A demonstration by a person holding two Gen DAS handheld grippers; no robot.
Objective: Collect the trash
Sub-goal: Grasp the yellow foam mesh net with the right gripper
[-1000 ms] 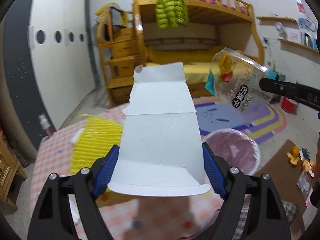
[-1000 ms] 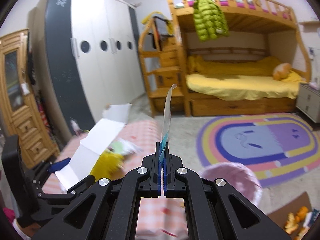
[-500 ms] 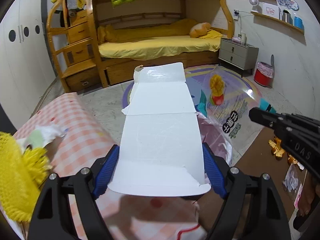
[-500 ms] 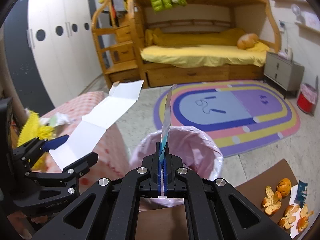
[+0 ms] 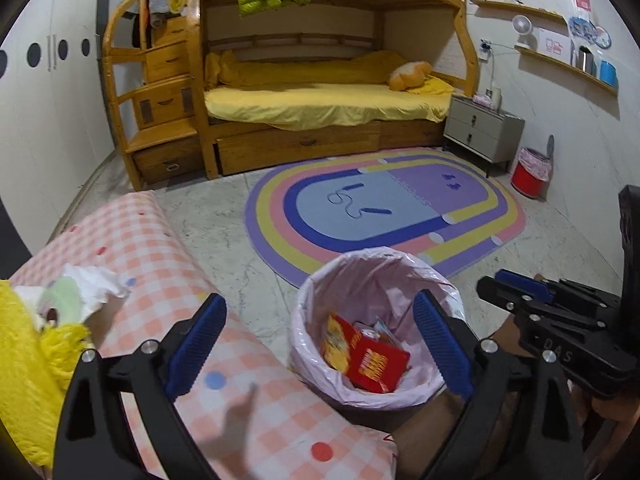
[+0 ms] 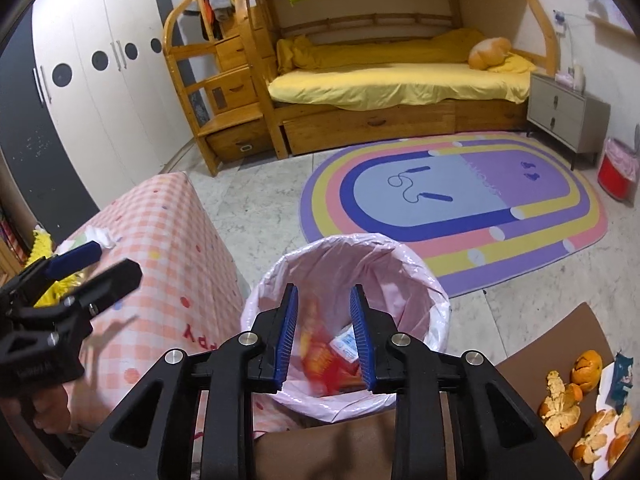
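Note:
A trash bin with a pink liner (image 5: 424, 280) (image 6: 420, 276) stands on the floor beside the pink checked table (image 5: 160, 264) (image 6: 168, 224). Red and orange packaging (image 5: 366, 354) (image 6: 320, 356) lies inside it. My left gripper (image 5: 316, 344) is open and empty, just above the bin's near rim. My right gripper (image 6: 324, 336) is open and empty over the bin; it also shows in the left wrist view (image 5: 520, 288). Crumpled white paper (image 5: 94, 286) (image 6: 98, 236) and a yellow item (image 5: 28, 368) lie on the table.
Orange peels (image 6: 576, 400) and a small blue wrapper (image 6: 622, 376) lie on brown board at the right. A rainbow rug (image 5: 384, 208), bunk bed (image 5: 320, 100), grey nightstand (image 5: 480, 132) and small red bin (image 5: 532, 172) stand beyond.
My left gripper let go of the white flattened carton and my right gripper let go of the clear wrapper. Both have opened over the bin and hold nothing.

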